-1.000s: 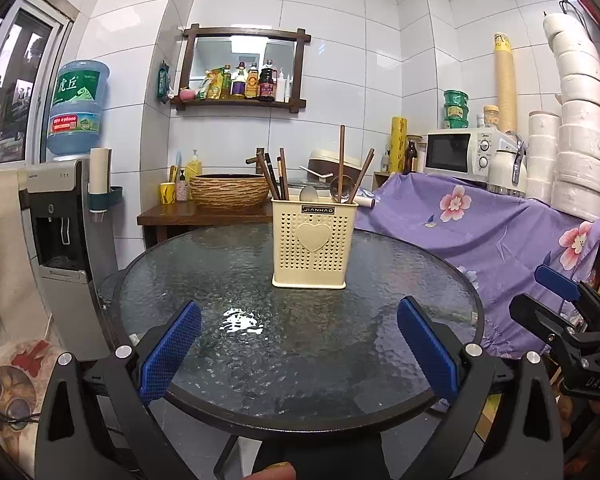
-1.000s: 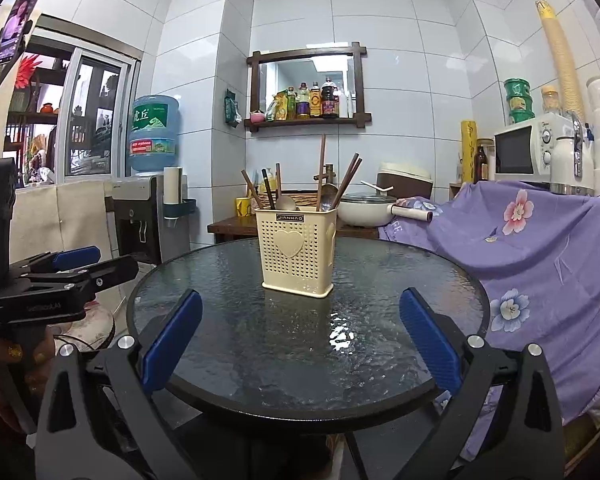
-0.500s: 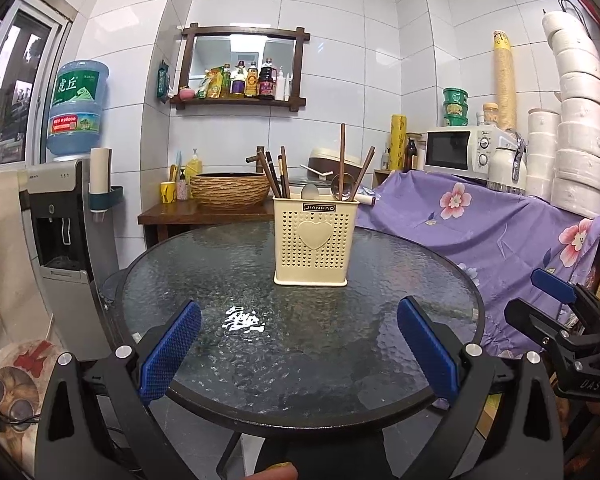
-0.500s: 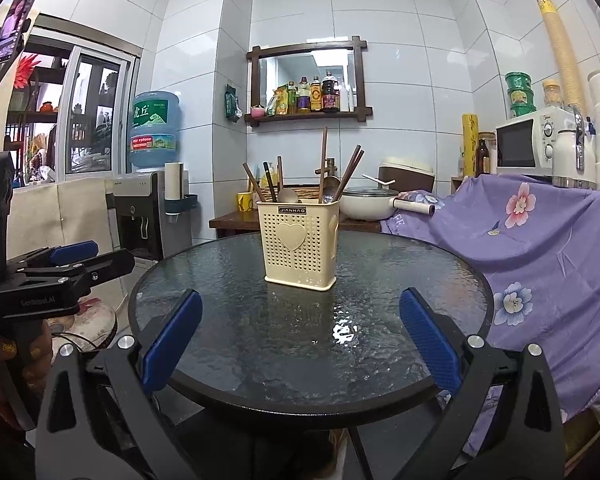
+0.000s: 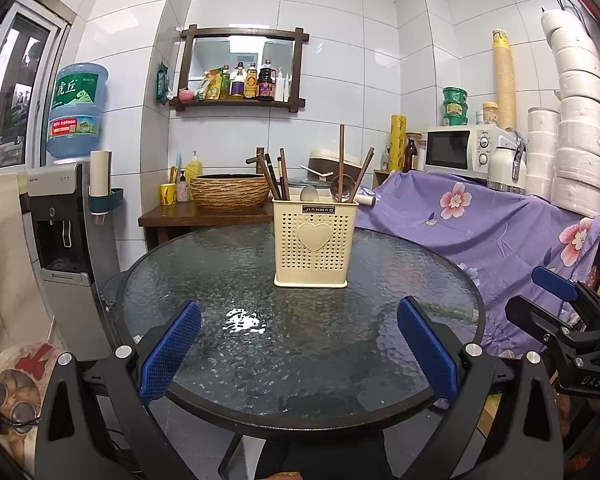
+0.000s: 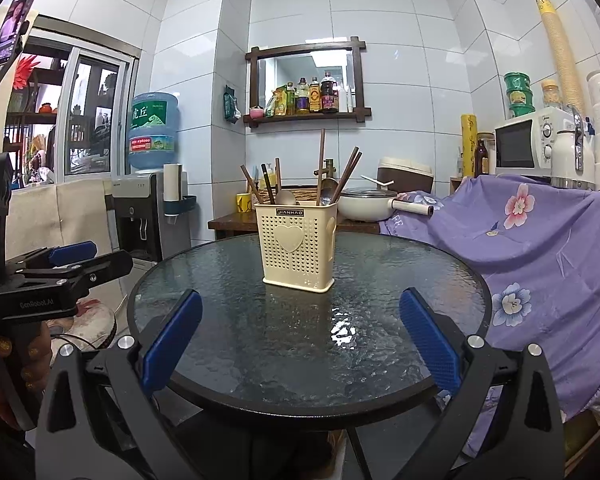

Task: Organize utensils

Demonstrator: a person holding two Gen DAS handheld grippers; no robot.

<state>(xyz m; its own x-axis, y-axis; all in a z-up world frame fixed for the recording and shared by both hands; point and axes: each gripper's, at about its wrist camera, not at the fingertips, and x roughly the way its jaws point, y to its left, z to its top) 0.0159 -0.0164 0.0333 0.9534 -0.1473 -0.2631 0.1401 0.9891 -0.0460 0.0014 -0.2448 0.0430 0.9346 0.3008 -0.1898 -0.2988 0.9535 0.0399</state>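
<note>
- Little has shifted since 1 second ago: the cream utensil holder (image 5: 311, 242) sits marginally higher in both wrist views, and the 2 grippers stay back from it.
- Left gripper (image 5: 299, 350) is spread wide, its blue pads (image 5: 171, 353) framing bare glass at the near edge of the round desk (image 5: 228, 280); nothing is between them.
- Right gripper (image 6: 298, 346) is likewise spread wide and carries nothing.
- Standing upright near the desk's middle, the utensil holder carries a black label reading "JIANHAO" above a raised heart.
- Wooden chopsticks (image 5: 341, 162) and metal spoons (image 5: 309, 193) stand inside it, leaning toward both sides.
- Only the right wrist view shows the other tool's body lettered "GenRobot.AI" (image 6: 36, 304), plus a white pan (image 6: 364, 208) behind the holder.
- Only the left wrist view shows "DAS" (image 5: 592, 381) on the right tool, and a woven basin (image 5: 230, 192) on the wooden side table.
- Both views show a blue water bottle (image 5: 78, 110) with Chinese characters.
</note>
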